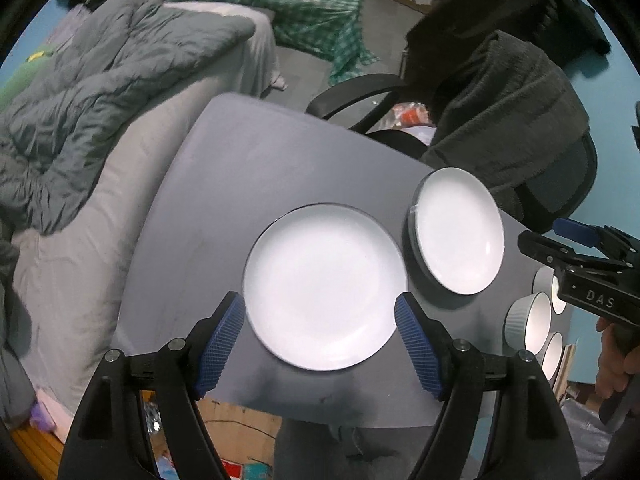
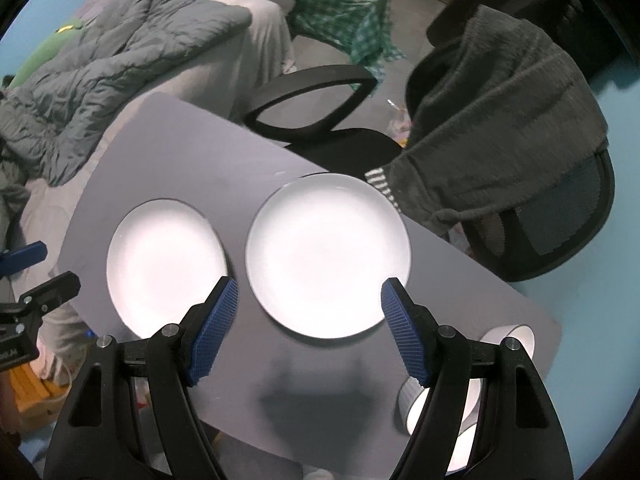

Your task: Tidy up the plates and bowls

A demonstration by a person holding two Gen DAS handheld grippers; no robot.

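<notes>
Both my grippers spread, holding nothing: left gripper [image 1: 320, 344] above one empty white plate [image 1: 324, 286], right gripper [image 2: 310, 330] above the other plate [image 2: 328, 256]; empty bowls [image 1: 532, 320] nearby.

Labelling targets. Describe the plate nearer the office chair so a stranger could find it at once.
On the grey rectangular table lie two round white plates side by side. The target is the round white plate at the edge beside the black office chair draped with a dark fleece. Unlike its neighbour, it seems to top a stack.

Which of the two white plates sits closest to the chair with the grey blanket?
The right plate: its far rim almost meets the blanket on the chair. The left plate lies farther off, toward the bed side.
</notes>
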